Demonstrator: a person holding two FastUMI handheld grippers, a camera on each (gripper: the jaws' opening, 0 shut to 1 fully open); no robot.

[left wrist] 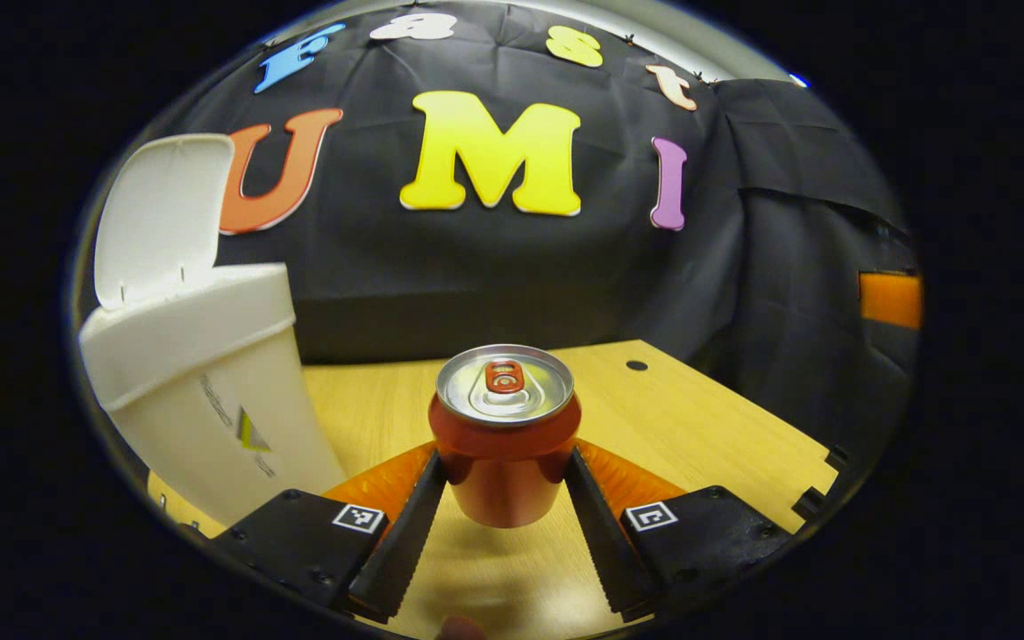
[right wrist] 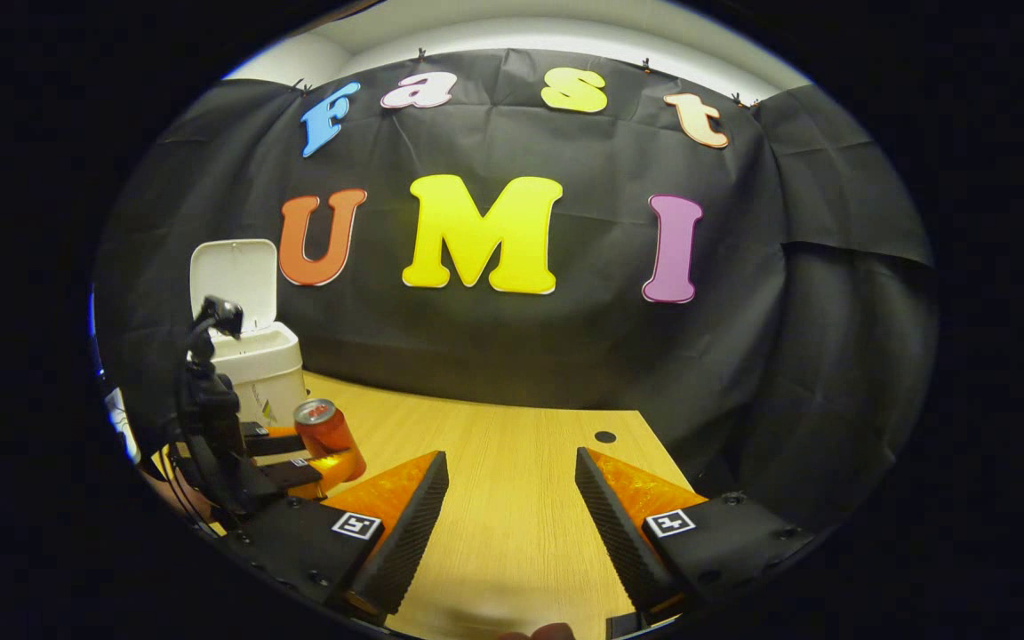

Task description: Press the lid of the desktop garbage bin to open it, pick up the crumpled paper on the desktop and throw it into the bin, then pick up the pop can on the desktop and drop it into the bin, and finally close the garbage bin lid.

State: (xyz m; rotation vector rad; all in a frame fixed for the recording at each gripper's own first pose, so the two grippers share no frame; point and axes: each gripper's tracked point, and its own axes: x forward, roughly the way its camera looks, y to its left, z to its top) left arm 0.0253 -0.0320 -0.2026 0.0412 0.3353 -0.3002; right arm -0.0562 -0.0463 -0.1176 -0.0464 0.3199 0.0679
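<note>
White plastic bin (left wrist: 201,382) sits at ten o'clock of your left tool (left wrist: 505,484), lid (left wrist: 161,218) swung up, mouth open. That tool pinches the pop can (left wrist: 505,436) upright, apparently lifted just clear of the wooden surface (left wrist: 681,427). Carry the can toward ten o'clock, long axis vertical, over the rim. Your right tool (right wrist: 512,498) hangs spread with nothing between its fingers, well away at three o'clock.

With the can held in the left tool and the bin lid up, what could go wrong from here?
1. The left tool grips the red metal pop can low on its body, so it might tip or slip during the carry.
2. The white plastic bin stands close beside it; a swing could knock the bin or its raised lid.
</note>
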